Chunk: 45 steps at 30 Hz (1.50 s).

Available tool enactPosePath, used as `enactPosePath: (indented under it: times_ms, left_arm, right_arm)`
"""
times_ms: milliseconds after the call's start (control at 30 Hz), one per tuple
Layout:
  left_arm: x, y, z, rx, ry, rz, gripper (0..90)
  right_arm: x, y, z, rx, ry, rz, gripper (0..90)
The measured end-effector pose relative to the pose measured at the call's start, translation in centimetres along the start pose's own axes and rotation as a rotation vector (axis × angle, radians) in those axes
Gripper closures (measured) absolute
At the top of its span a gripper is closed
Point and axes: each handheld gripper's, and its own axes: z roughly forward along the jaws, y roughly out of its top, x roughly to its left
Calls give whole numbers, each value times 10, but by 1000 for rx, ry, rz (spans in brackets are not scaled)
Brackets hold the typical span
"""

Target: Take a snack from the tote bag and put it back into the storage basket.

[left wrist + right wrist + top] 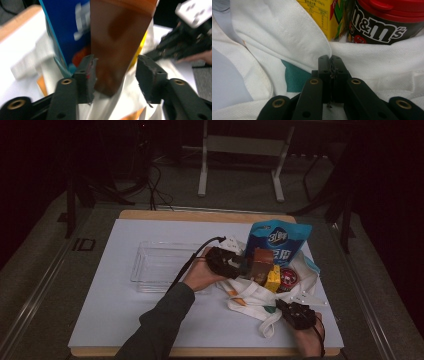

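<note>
White table mat [125, 315], left claw [115, 75] spread around brown box [120, 37], right claw [332, 72] pressed together on white cloth bag [287, 30]

Clear tray [157, 265] on white mat [110, 305], metal stand [240, 157] & cables [155, 185] on floor behind table.

blue bag [278, 241], brown box [262, 265], yellow carton [273, 279]

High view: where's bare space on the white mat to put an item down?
Free: the mat's left strip beside the clear tray, its near-left corner, and the far band behind the tray. Crowded: the right half, where the white tote bag, blue pouch and both grippers sit.
</note>
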Motion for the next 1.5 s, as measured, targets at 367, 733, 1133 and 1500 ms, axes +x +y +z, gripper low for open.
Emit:
enactPosePath:
  times_ms: [367, 733, 1133, 1500]
  left_arm:
    - [8, 17, 0, -73, -69, -1, 245]
    - [10, 31, 24, -68, -97, -17, 216]
    - [2, 29, 42, -35, -134, -23, 310]
    - [-11, 26, 38, -59, -48, 39, 384]
  right_arm:
    - [-1, 0, 0, 0, 5, 2, 878]
    - [-1, -1, 0, 0, 12, 6, 878]
    - [-3, -1, 0, -3, 20, 11, 878]
    - [-3, -1, 0, -4, 23, 16, 877]
